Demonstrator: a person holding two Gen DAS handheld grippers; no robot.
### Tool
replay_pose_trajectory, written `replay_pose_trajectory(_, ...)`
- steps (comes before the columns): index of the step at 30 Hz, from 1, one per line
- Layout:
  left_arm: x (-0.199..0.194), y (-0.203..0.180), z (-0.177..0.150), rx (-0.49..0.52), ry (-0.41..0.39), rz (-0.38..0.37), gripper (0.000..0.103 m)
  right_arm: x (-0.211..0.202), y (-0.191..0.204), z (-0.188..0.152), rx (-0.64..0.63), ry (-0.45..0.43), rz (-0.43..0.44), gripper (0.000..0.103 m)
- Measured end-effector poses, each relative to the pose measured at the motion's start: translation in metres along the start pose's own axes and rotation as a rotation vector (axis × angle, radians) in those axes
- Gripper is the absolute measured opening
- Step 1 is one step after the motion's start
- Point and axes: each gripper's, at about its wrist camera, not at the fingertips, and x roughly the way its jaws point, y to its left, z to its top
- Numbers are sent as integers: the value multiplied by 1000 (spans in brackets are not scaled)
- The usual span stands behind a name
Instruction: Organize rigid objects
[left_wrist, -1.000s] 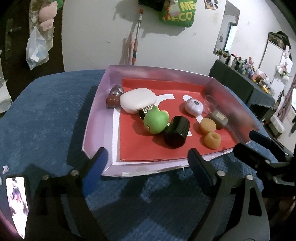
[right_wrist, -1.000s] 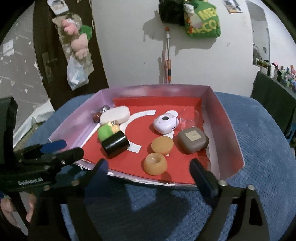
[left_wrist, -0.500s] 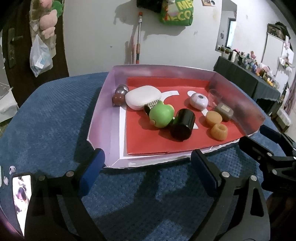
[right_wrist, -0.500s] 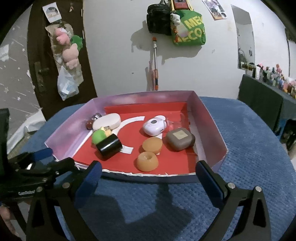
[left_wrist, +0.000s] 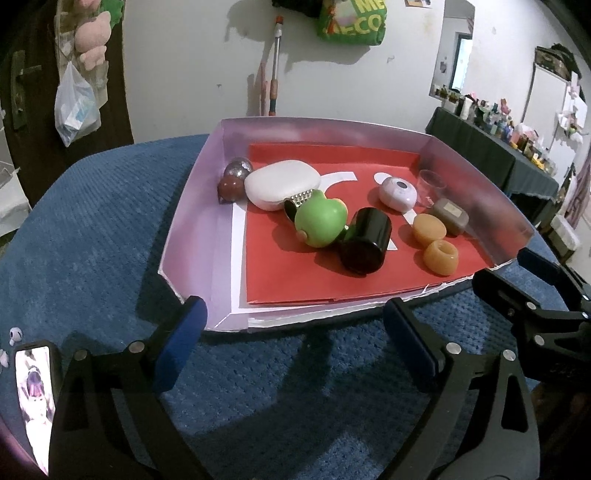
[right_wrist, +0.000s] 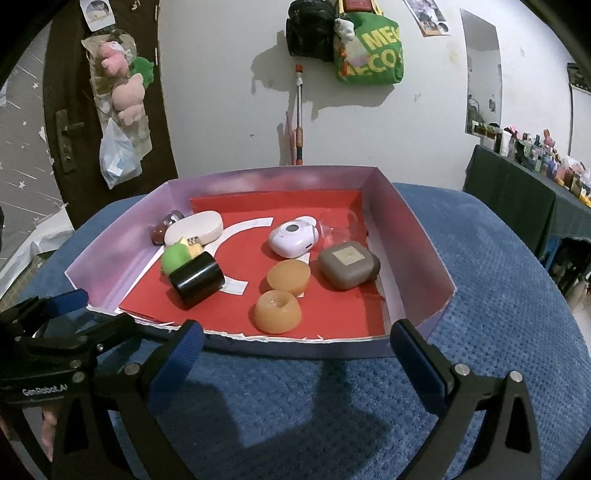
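Note:
A shallow purple box (left_wrist: 192, 206) (right_wrist: 417, 236) with a red floor holds the objects: a white oval case (left_wrist: 282, 183) (right_wrist: 194, 228), a green toy (left_wrist: 320, 220) (right_wrist: 174, 257), a black cylinder on its side (left_wrist: 365, 240) (right_wrist: 197, 280), two orange rings (left_wrist: 440, 257) (right_wrist: 277, 310), a grey case (left_wrist: 450, 216) (right_wrist: 349, 264), a white round device (left_wrist: 398, 189) (right_wrist: 293, 237) and two small balls (left_wrist: 233, 181). My left gripper (left_wrist: 293, 341) and right gripper (right_wrist: 295, 354) are both open and empty, held just in front of the box's near edge.
The box lies on a blue textured cloth (left_wrist: 92, 229). A phone (left_wrist: 35, 391) lies at the left near edge. A clear cup (left_wrist: 430, 183) stands in the box's far right corner. A white wall, a door and a cluttered dark table (right_wrist: 535, 184) stand behind.
Both grippers have drawn back and lifted a little from the box, so more of the room shows. The objects in the box have not moved.

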Motion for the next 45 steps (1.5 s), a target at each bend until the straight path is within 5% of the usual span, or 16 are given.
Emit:
replay_pose_trajectory(17, -23, -6, -8, 18, -22, -15, 98, -30, 0, 0, 7, -27, 37, 103)
replay_pose_trajectory(31, -22, -8, -45, 13, 74, -38, 98, -35, -4, -35, 13, 76, 45, 103)
replay_pose_trajectory(45, -18, -13, -58, 34, 89, -23, 98, -28, -12, -58, 40, 138, 56, 103)
